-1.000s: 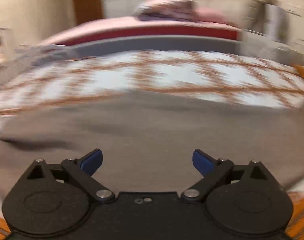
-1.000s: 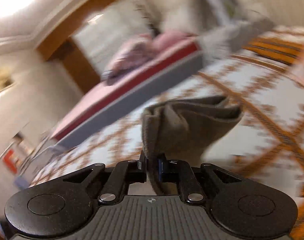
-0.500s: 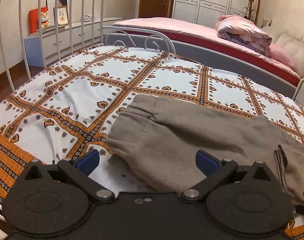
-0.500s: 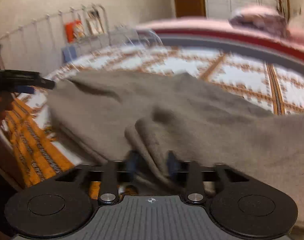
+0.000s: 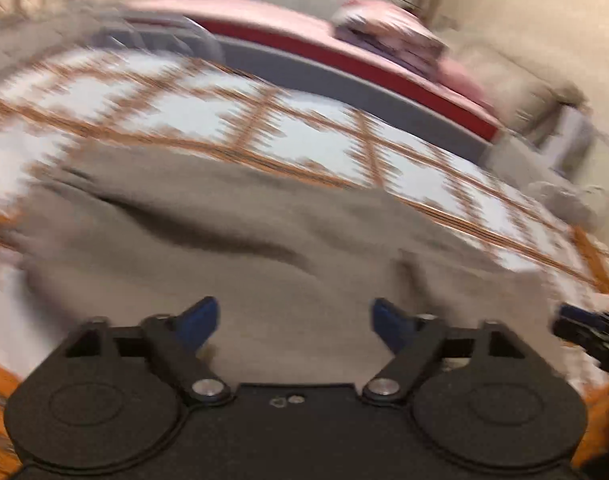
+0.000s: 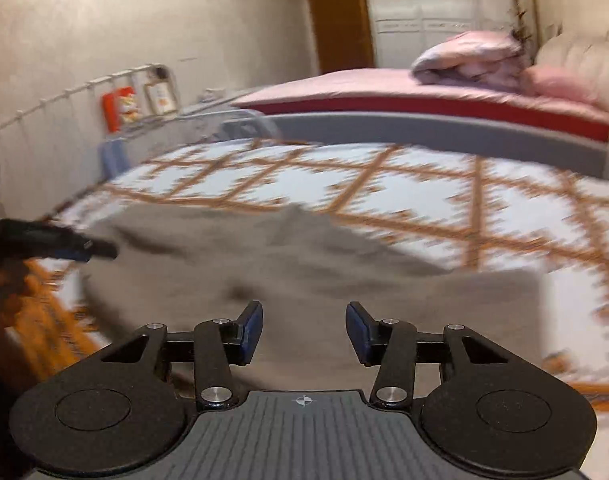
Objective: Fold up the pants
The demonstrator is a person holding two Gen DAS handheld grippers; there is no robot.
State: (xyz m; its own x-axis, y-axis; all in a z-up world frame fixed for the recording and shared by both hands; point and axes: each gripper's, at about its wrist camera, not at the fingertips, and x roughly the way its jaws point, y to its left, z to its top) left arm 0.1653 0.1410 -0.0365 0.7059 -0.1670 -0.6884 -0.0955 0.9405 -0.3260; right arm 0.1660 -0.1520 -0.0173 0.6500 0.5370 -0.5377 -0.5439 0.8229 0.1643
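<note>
The grey-brown pants [image 5: 244, 248] lie spread on the patterned bedspread [image 5: 192, 112], and show in the right wrist view [image 6: 304, 276] too. My left gripper [image 5: 294, 320] is open and empty, just above the near part of the pants. My right gripper [image 6: 302, 330] is open and empty above the pants' near edge. The right gripper's tip shows at the right edge of the left wrist view [image 5: 584, 328]. The left gripper's tip shows at the left edge of the right wrist view [image 6: 64, 244]. Both views are motion-blurred.
The bedspread [image 6: 424, 200] is white with orange lattice. A second bed with a pink sheet [image 6: 384, 88] and a rolled pink quilt [image 6: 468, 60] stands behind. A white metal bed rail [image 6: 84, 88] runs at the left.
My right gripper has opened and let go of the pants fold it held a second ago. The pants now lie on the bed. Both grippers are moving, the left one open throughout.
</note>
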